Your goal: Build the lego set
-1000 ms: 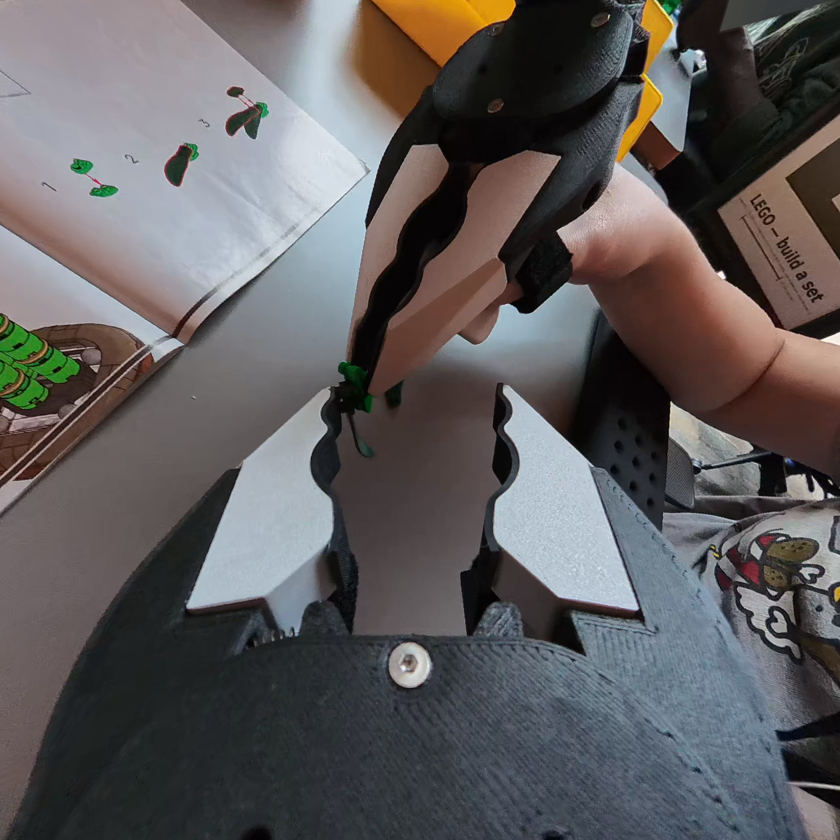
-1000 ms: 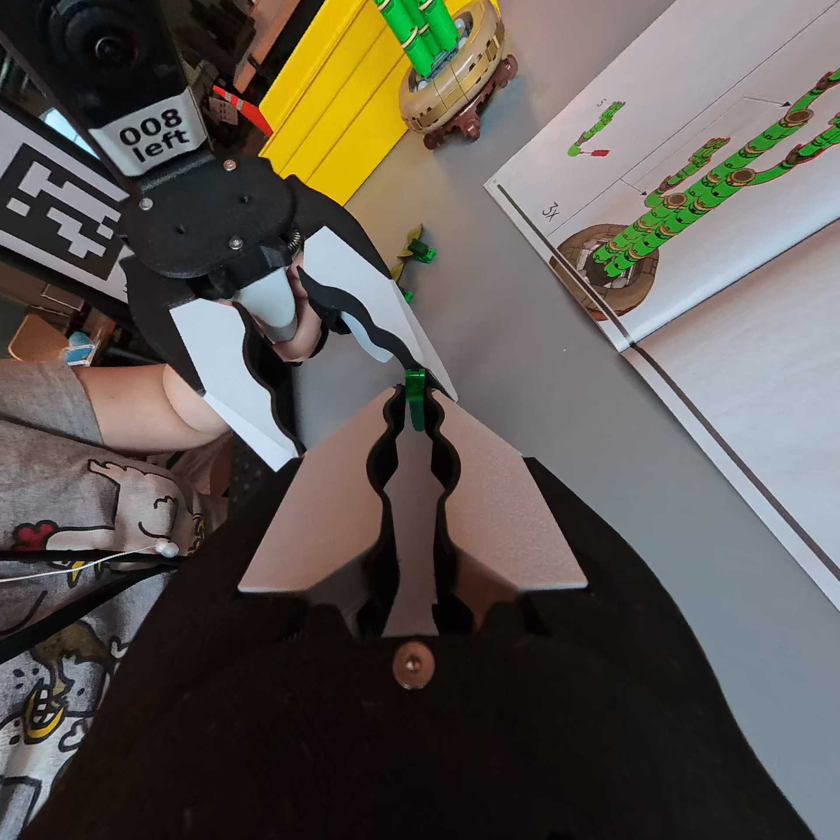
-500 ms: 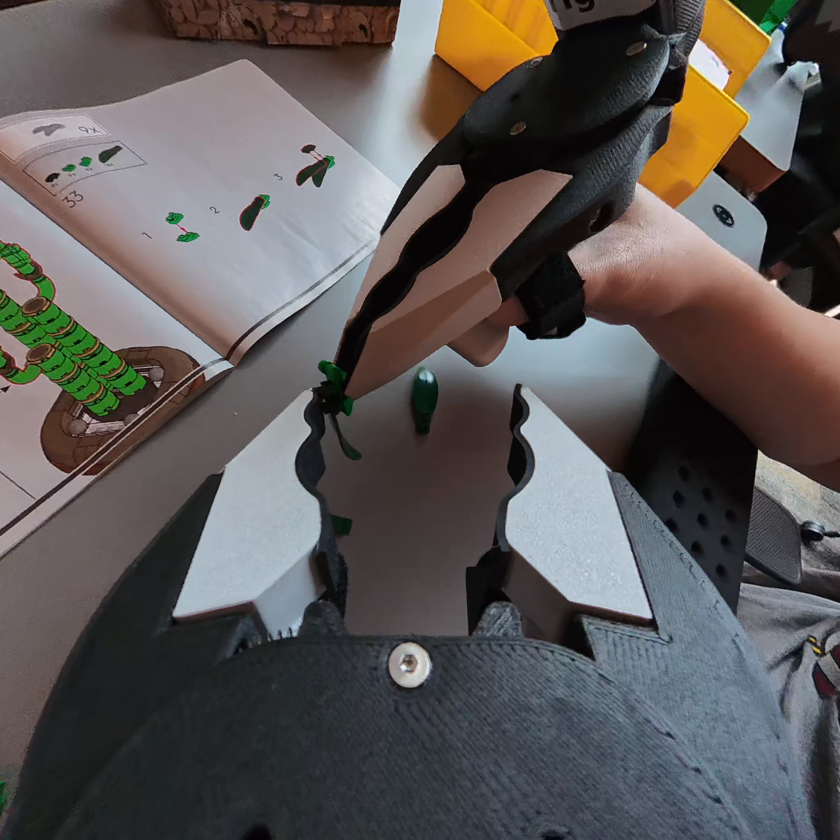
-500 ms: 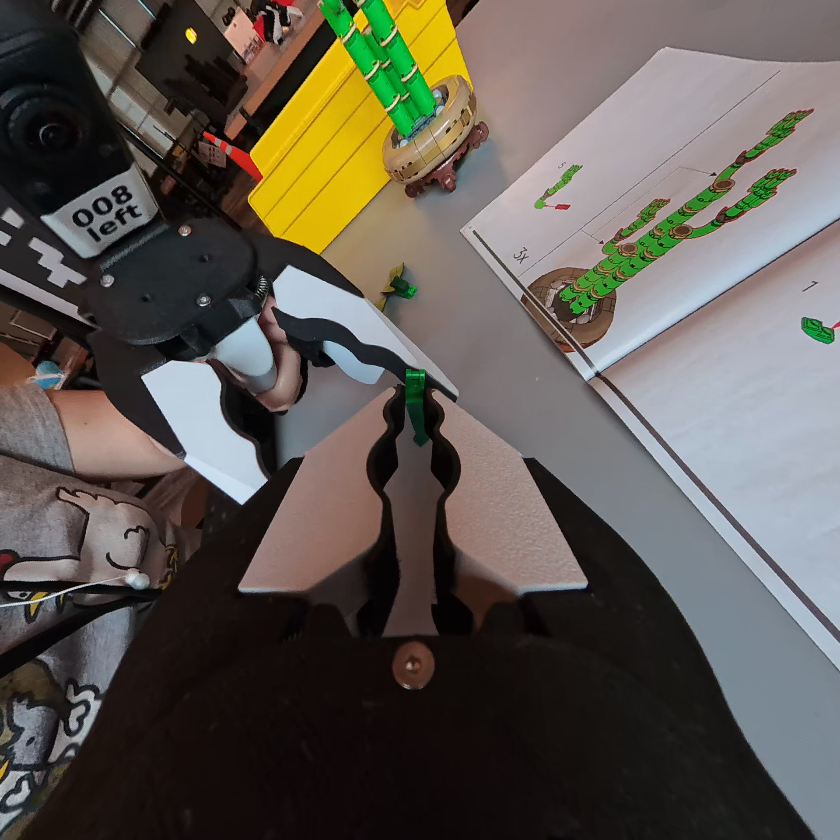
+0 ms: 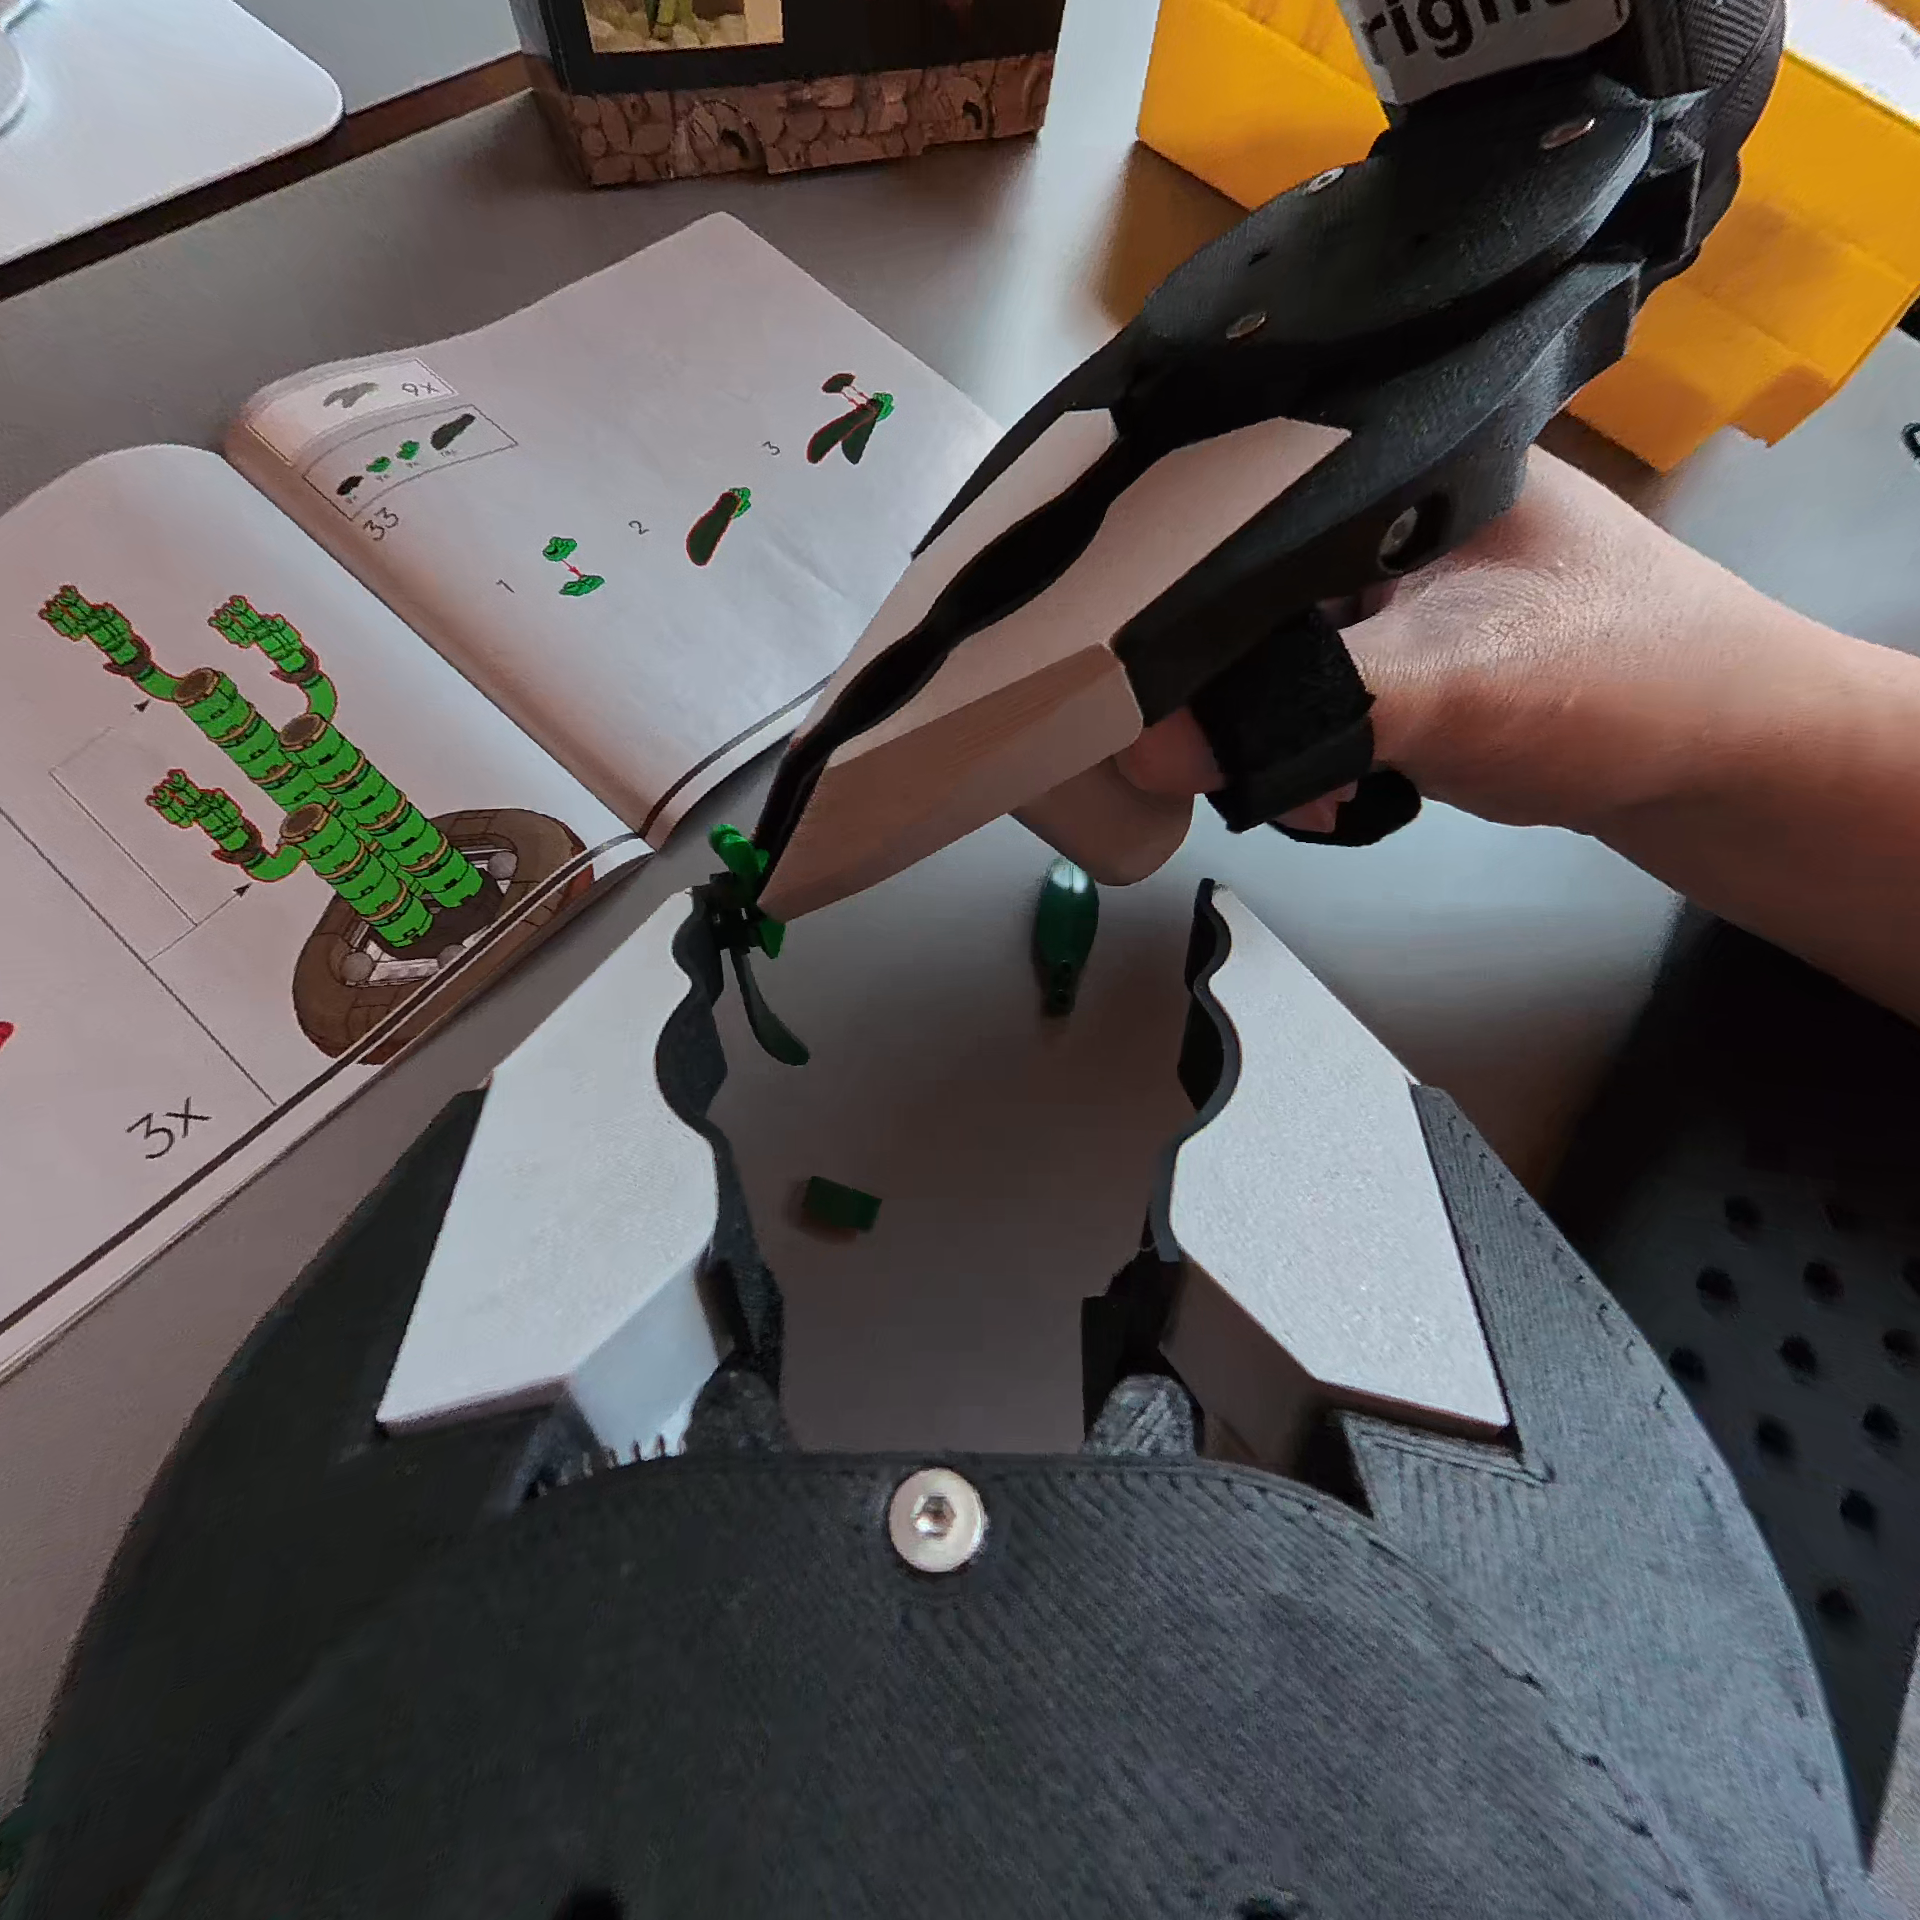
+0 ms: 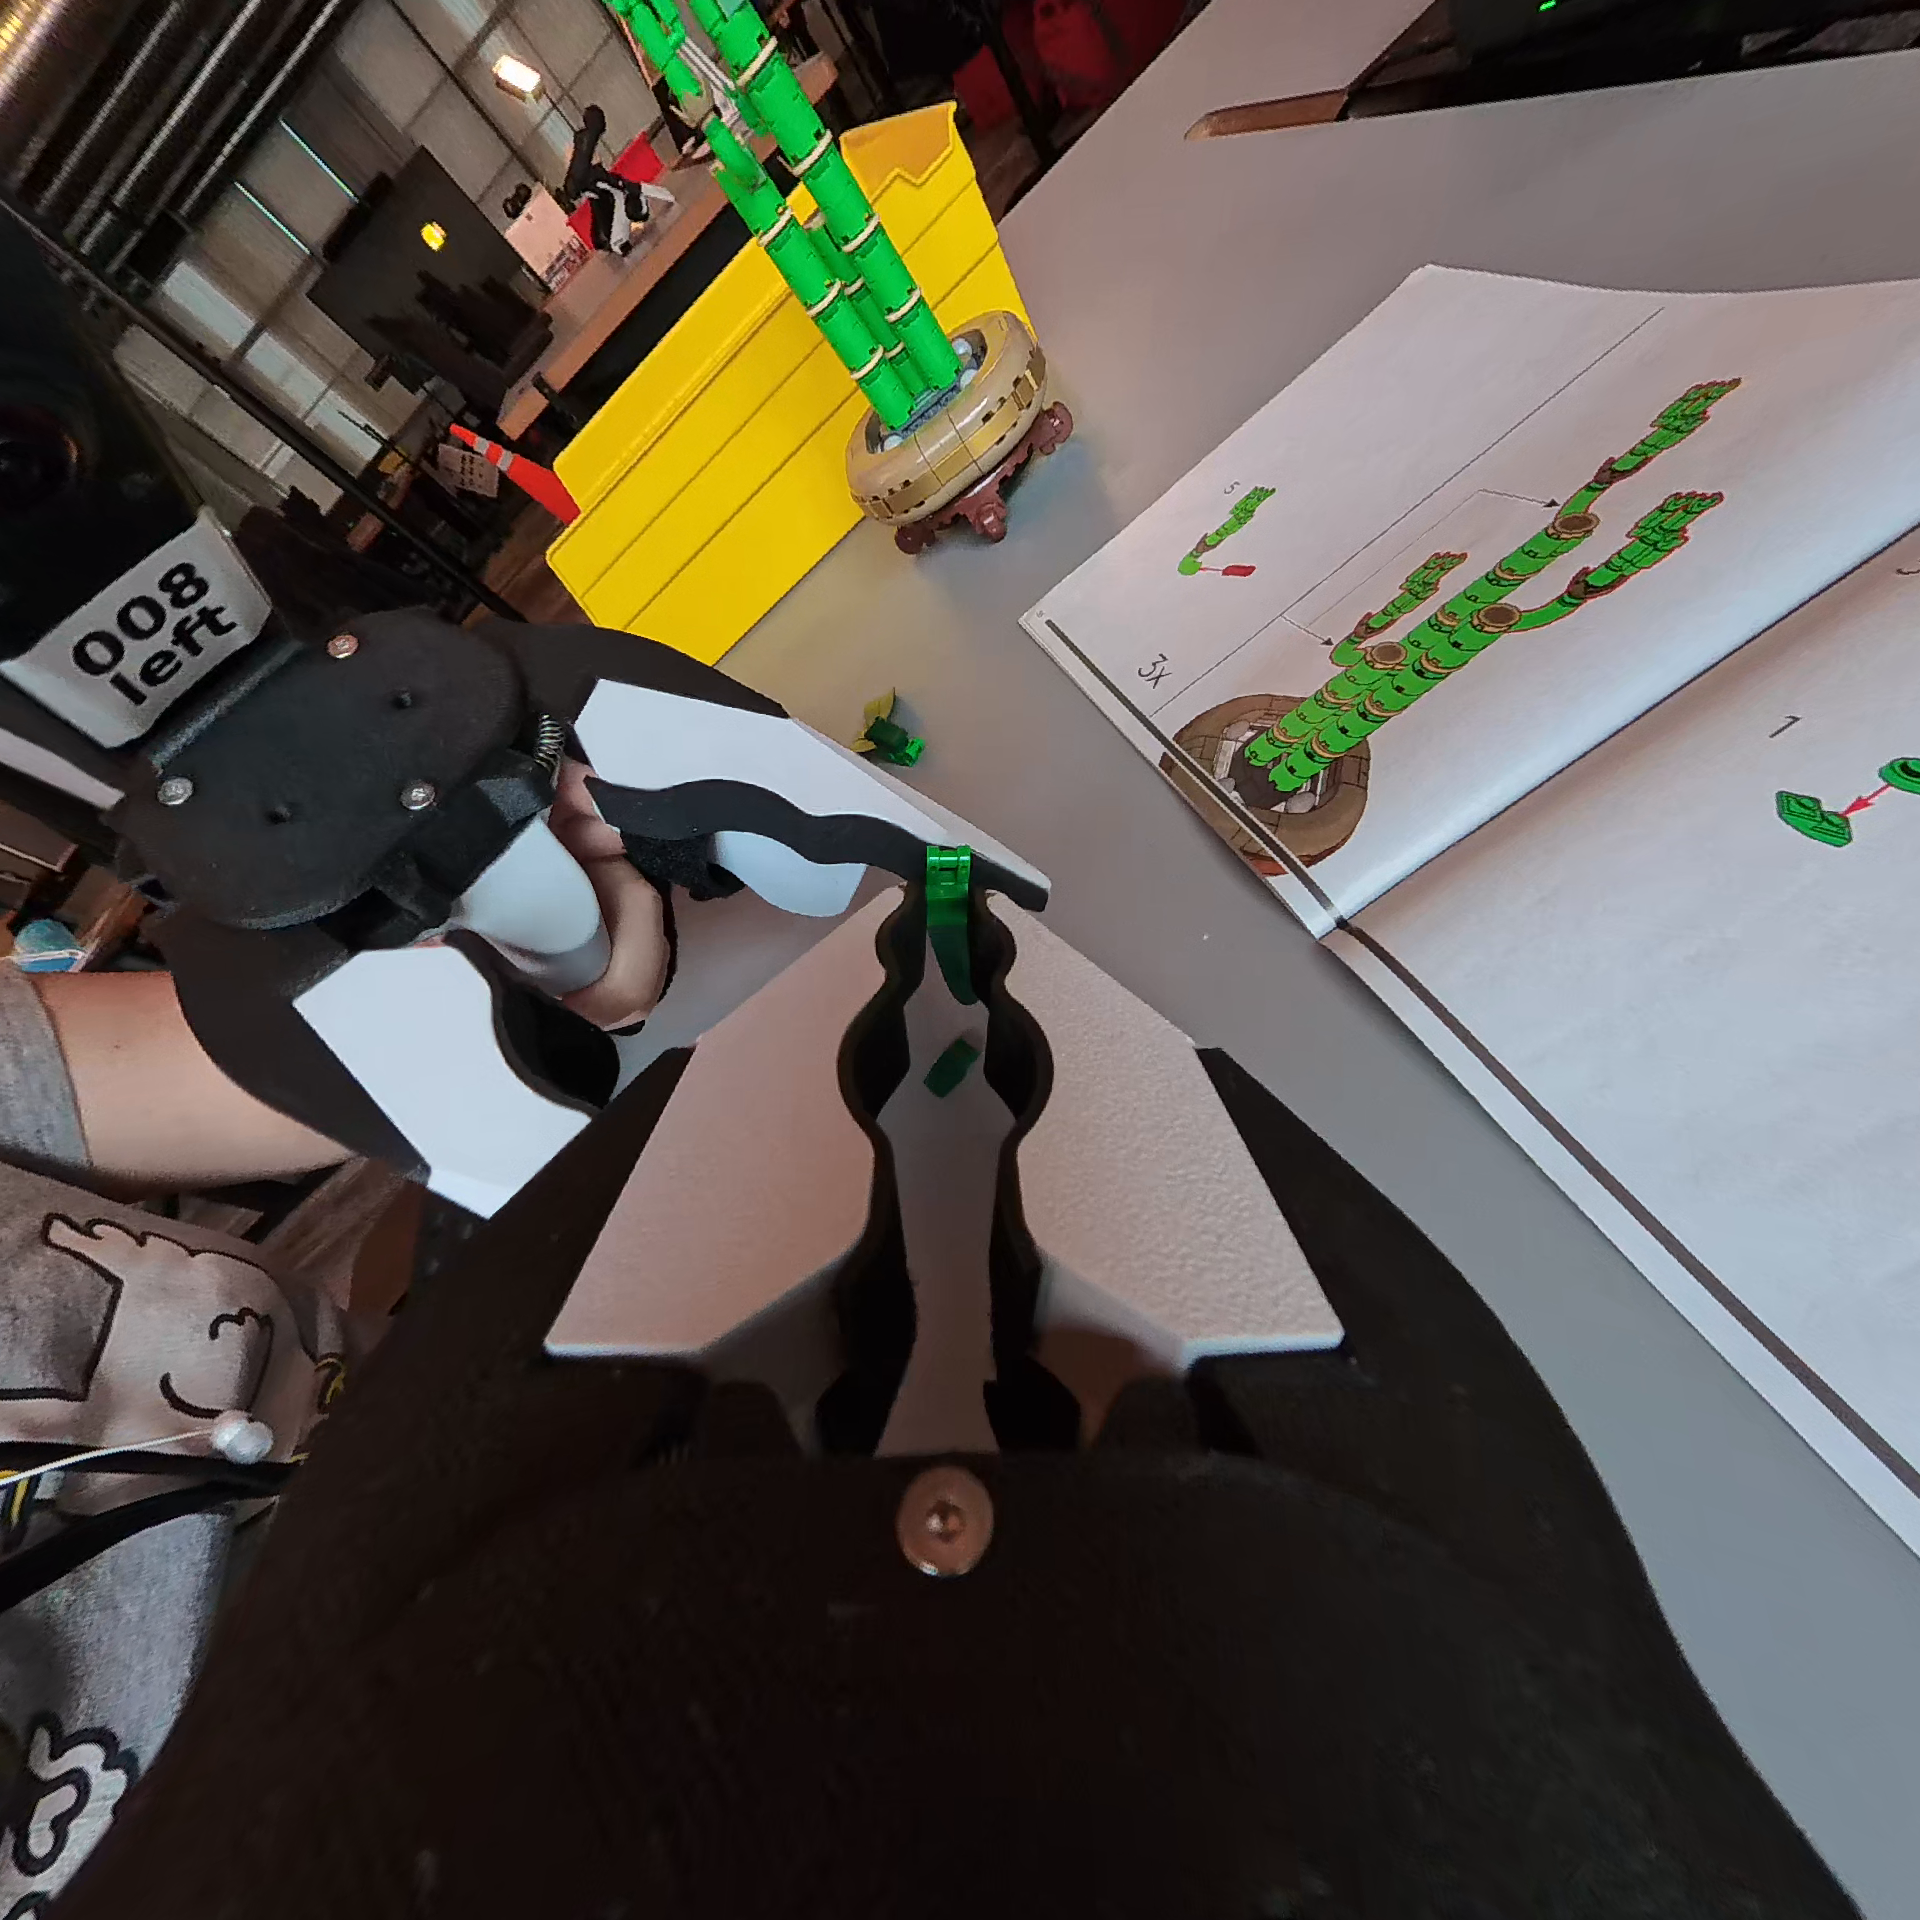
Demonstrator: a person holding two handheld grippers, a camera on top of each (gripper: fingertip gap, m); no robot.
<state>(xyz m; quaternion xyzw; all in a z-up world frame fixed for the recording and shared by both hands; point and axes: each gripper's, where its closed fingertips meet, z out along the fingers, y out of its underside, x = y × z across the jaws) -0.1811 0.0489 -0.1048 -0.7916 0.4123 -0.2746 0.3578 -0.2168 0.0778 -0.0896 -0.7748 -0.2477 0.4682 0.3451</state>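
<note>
My right gripper (image 6: 948, 899) is shut on a small green leaf piece (image 6: 951, 920). In the left wrist view it comes in from the upper right (image 5: 769, 883), and the leaf piece (image 5: 746, 914) touches the tip of my left gripper's left finger (image 5: 694, 935). My left gripper (image 5: 951, 914) is open and empty. On the grey table between its fingers lie a dark green leaf (image 5: 1062, 925) and a small dark green plate (image 5: 842, 1205). The plate also shows in the right wrist view (image 6: 951, 1068). The bamboo model (image 6: 914, 353) stands far off in its tan pot.
The open instruction booklet (image 5: 436, 644) lies left of the grippers and also shows in the right wrist view (image 6: 1558, 675). A yellow bin (image 6: 727, 468) stands behind the model. A small yellow-green piece (image 6: 888, 732) lies near the bin. A printed box (image 5: 790, 94) stands at the back. The bamboo model (image 6: 914, 353) is about 30 centimetres from both grippers' fingertips.
Both grippers have risen and tilted back while staying tip to tip, with the right still holding the leaf piece. The dark leaf and the small plate on the table have come into view.
</note>
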